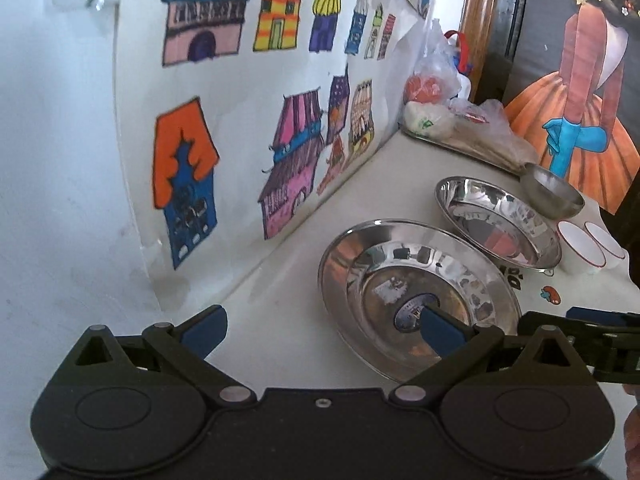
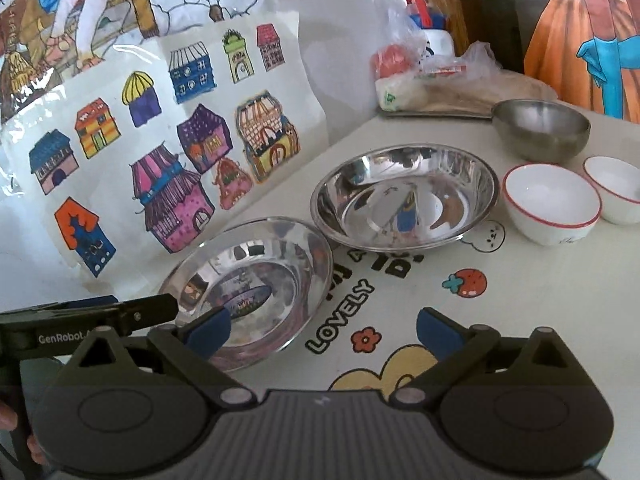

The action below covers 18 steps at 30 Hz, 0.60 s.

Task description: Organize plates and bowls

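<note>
Both grippers hang over the near steel plate (image 2: pixel 256 276) with nothing grasped. The left gripper (image 1: pixel 320 330) has its fingers fully released; the right gripper (image 2: pixel 324 330) is also spread wide, and nothing lies between its pads.

The step in hand looks like picking up the near steel plate to stack it with the far steel plate (image 2: pixel 404 196). To do it well, one finger should go inside the rim and the other outside, so that the thin polished lip is pinched squarely; polished steel is likely slippery, so a shallow bite on the sloping wall could slide off. The lift should stay level, then lower gently into the other plate to avoid a clang or a skid on the desk (image 2: pixel 520 320).

In the left wrist view the plate (image 1: pixel 416 292) lies at about 1 o'clock from the finger gap, with the right-hand finger (image 1: pixel 438 330) over its bowl and the left-hand finger over bare desk. In the right wrist view it sits at about 10 o'clock, its near rim behind the left-hand finger (image 2: pixel 210 330).

The steel bowl (image 2: pixel 540 130) and two white bowls (image 2: pixel 552 204) stand well apart at 1 to 2 o'clock.
</note>
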{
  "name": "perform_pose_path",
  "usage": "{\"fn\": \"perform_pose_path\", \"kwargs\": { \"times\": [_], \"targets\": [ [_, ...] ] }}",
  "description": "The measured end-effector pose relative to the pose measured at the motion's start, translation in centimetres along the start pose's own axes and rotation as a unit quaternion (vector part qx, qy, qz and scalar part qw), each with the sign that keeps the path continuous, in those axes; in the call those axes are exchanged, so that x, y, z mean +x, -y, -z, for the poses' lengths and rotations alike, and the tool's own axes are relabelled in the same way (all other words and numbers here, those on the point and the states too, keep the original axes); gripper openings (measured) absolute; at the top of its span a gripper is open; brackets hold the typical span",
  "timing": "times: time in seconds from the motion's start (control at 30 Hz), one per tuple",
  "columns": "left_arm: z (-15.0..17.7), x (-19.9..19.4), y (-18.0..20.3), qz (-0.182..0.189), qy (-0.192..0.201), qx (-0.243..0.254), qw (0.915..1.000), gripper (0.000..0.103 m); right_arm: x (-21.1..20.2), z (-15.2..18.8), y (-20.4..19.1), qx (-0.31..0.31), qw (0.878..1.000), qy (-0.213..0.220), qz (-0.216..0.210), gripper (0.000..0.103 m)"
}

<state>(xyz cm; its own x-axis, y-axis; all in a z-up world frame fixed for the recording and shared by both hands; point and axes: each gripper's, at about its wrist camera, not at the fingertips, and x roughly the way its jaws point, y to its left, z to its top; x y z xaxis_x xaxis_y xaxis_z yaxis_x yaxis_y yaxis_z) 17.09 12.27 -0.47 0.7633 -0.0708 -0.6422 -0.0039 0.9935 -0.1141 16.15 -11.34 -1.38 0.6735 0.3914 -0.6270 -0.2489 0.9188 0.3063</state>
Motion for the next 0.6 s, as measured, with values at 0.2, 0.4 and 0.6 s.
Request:
{"fn": "perform_pose_path", "kwargs": {
  "times": [0.2, 0.4, 0.6],
  "targets": [
    [-0.4, 1.2, 0.0, 0.012, -0.006, -0.014, 0.9998, 0.092, 1.2, -0.5, -0.2, 0.009, 1.000, 0.000, 0.008, 0.081],
    [-0.9, 2.0, 0.0, 0.018, -0.010, -0.024, 0.9995, 0.084, 2.3, -0.9, 0.1, 0.018, 1.000, -0.002, 0.005, 0.071],
    [-1.0, 2.5, 0.0, 0.016, -0.010, -0.032, 0.9993, 0.077, 2.7, -0.8, 0.4, 0.022, 1.000, -0.001, 0.003, 0.059]
  ]
}}
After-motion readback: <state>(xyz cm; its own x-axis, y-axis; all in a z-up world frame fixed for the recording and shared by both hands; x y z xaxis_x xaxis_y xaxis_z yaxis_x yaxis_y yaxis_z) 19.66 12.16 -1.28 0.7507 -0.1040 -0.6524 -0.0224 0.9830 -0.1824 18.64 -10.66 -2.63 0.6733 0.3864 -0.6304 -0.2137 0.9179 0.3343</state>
